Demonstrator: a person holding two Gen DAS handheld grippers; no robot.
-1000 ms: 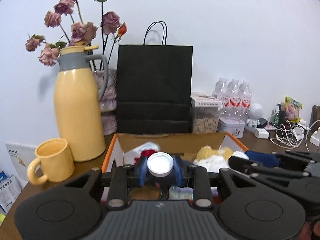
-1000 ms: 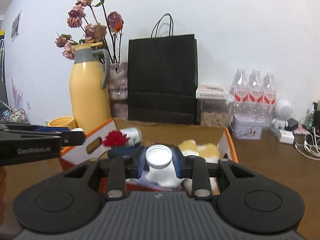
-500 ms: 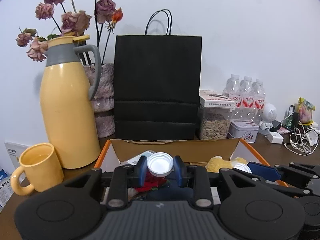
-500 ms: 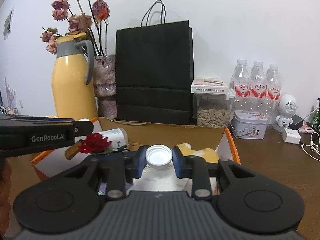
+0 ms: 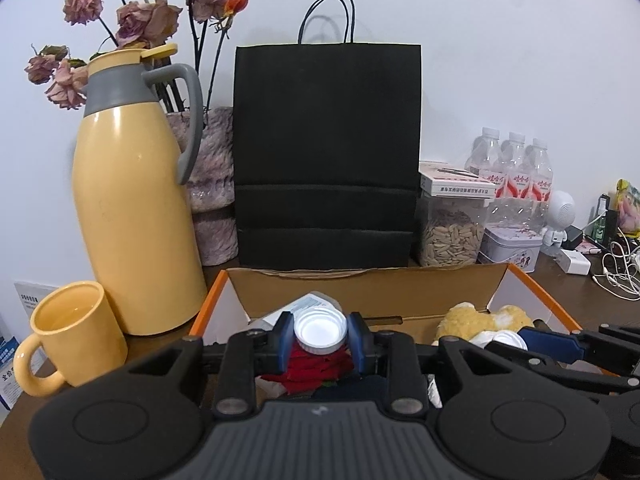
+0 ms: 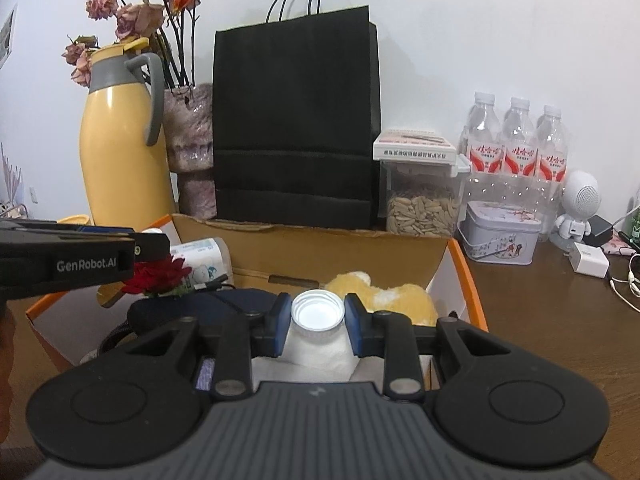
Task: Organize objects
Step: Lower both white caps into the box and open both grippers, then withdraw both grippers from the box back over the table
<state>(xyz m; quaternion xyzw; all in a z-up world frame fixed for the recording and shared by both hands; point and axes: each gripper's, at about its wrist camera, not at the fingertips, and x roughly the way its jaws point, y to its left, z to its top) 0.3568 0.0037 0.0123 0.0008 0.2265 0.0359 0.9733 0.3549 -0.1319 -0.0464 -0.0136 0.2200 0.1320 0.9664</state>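
1. The left gripper is clamped on a white bottle cap, its blue pads pressing the cap's rim from either side. The cap's open side faces the camera.

2. The right gripper grips a second white bottle cap the same way, hollow side toward the camera.

3. Both caps hang over the open cardboard box with orange edges, so the box interior lies straight below and slightly ahead of each gripper. The left cap sits over the box's left half, near the red artificial rose. The right cap sits over the middle, just in front of the yellow plush toy and above something white.

4. The box's long axis runs left to right across the wooden table, parallel to the black paper bag standing behind its back wall. Neither hand is clearly nearer to the box; each is already above its own part.

5. Each cap is a small, round, ribbed plastic screw cap, shallow and light. Judged from this, letting go would drop them among the box's soft contents, where one could roll or slip out of sight.

6. The box already holds the rose, the plush toy, a small packet and dark items.
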